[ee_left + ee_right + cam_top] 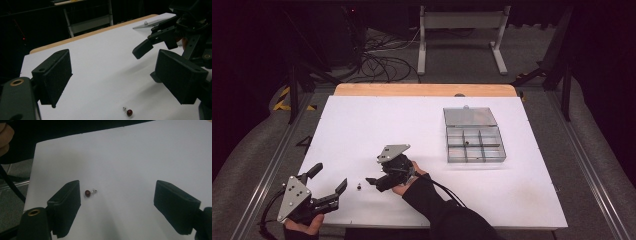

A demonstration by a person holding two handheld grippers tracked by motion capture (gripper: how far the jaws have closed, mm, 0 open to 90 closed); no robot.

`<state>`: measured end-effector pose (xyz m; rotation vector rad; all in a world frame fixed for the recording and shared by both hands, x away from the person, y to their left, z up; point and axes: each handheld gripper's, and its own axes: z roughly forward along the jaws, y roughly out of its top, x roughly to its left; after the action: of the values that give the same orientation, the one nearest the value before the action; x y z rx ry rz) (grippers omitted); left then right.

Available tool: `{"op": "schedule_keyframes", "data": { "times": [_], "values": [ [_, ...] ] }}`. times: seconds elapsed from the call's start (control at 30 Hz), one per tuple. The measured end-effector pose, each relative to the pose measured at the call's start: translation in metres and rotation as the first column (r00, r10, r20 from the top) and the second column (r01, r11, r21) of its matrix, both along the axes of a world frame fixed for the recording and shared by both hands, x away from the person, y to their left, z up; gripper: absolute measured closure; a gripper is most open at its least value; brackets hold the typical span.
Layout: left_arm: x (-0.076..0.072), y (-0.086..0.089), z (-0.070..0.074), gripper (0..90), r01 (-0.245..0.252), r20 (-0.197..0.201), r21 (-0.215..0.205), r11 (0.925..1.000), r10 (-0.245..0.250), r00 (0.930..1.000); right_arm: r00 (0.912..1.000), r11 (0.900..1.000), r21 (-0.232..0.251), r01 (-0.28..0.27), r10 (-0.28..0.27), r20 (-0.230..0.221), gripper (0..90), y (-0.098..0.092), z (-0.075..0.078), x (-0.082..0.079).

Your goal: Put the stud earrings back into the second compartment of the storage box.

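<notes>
- The left gripper (330, 181) is being held by a hand (304, 226) at the near left corner of the white desk (422, 125), its jaws standing wide apart with nothing between them
- The right gripper (373, 181) is being held by the other hand (408, 181) near the middle of the desk's near edge, pointing toward the left gripper; its jaws are also being kept spread and empty
- A small stud with a dark red bead and a short metal pin (359, 186) is being seen lying on the desk between the two grippers, just beside the tip of the right one and touched by neither
- In the right gripper view the stud (88, 193) is being shown close to the left-hand jaw, apart from it
- In the left gripper view it (129, 112) is lying low, between the jaws, with the right gripper (150, 47) seen beyond it
- A clear compartment box (475, 143) with its lid (469, 116) laid open is sitting toward the far right of the desk, well apart from both grippers; a tiny dark item is being seen in one middle compartment, too small to tell
</notes>
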<state>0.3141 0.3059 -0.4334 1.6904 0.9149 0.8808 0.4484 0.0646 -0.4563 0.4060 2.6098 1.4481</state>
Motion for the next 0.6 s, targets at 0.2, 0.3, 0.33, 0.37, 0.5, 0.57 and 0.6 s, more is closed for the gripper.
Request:
{"op": "schedule_keyframes", "data": {
  "times": [0.2, 0.3, 0.33, 0.37, 0.5, 0.57, 0.6],
  "values": [
    [0.000, -0.001, 0.000, 14.3, 0.001, -0.003, -0.002, 1.0000, -0.001, 1.0000, 0.9996, 1.000, -0.011, -0.025, 0.025, -0.016, 22.9, 0.015, -0.010, -0.002],
    [0.000, 0.000, 0.000, 14.3, 0.001, -0.002, 0.000, 1.0000, -0.001, 1.0000, 0.9992, 0.999, -0.022, -0.034, 0.033, -0.022, 23.8, 0.022, -0.015, -0.004],
    [0.000, 0.000, 0.000, 14.3, 0.002, -0.002, 0.001, 1.0000, -0.002, 1.0000, 0.9988, 0.999, -0.025, -0.039, 0.038, -0.032, 24.2, 0.026, -0.017, -0.005],
    [0.000, 0.000, 0.000, 14.3, 0.002, -0.002, 0.001, 1.0000, -0.002, 1.0000, 0.9988, 0.999, -0.025, -0.039, 0.038, -0.032, 24.8, 0.026, -0.017, -0.005],
    [0.000, 0.000, 0.000, 14.3, -0.001, 0.002, -0.002, 1.0000, 0.001, 1.0000, 0.9977, 0.997, -0.047, -0.055, 0.053, -0.043, 27.0, 0.033, -0.025, -0.006],
    [0.000, 0.000, 0.000, 14.3, -0.001, -0.001, -0.007, 1.0000, 0.001, 1.0000, 0.9975, 0.996, -0.058, -0.062, 0.060, -0.037, 28.7, 0.037, -0.028, -0.007],
    [0.000, 0.000, -0.001, 14.3, -0.001, 0.000, -0.007, 1.0000, 0.001, 1.0000, 0.9972, 0.996, -0.060, -0.066, 0.063, -0.039, 29.6, 0.039, -0.029, -0.007]
  ]
}}
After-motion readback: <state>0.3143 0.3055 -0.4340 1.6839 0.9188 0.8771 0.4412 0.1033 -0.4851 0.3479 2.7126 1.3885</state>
